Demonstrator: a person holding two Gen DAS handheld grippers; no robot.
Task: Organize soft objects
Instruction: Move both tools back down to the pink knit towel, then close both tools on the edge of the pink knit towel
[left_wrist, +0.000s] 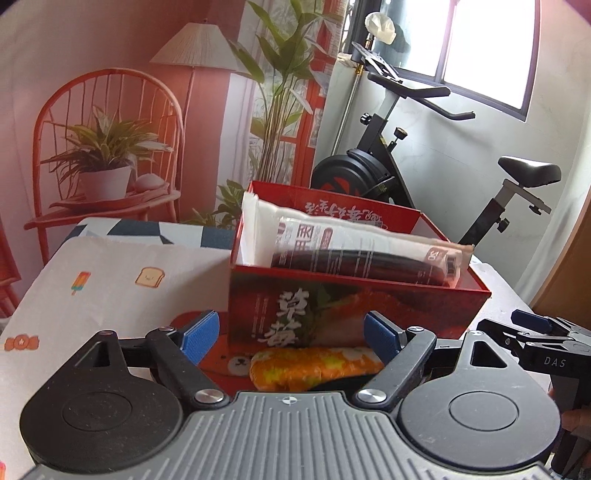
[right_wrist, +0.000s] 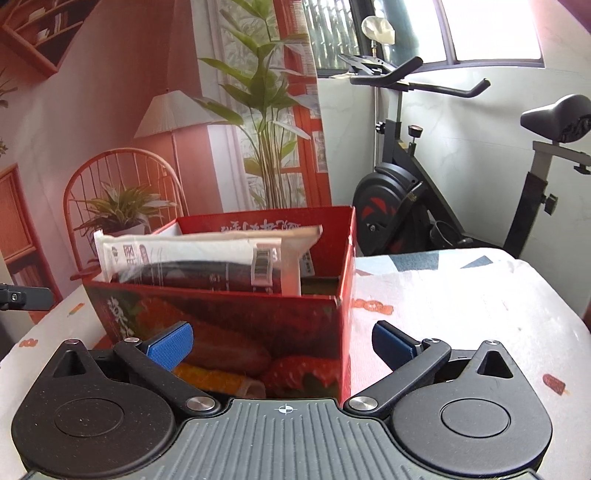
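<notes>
A red strawberry-print box (left_wrist: 332, 314) stands on the table and also shows in the right wrist view (right_wrist: 236, 317). White plastic packs with a dark item (left_wrist: 354, 251) lean inside it, also seen in the right wrist view (right_wrist: 199, 262). An orange-yellow soft roll (left_wrist: 314, 365) lies on a red bear mat (left_wrist: 229, 362) in front of the box; its end shows in the right wrist view (right_wrist: 214, 376). My left gripper (left_wrist: 290, 338) is open, its blue pads on either side of the roll. My right gripper (right_wrist: 282, 345) is open at the box's near corner. The right gripper also shows at the left view's right edge (left_wrist: 535, 332).
The table wears a white cloth with small prints (right_wrist: 443, 302). An exercise bike (right_wrist: 424, 192) stands behind the table by the window. A printed backdrop with chair, lamp and plants (left_wrist: 110, 147) fills the left.
</notes>
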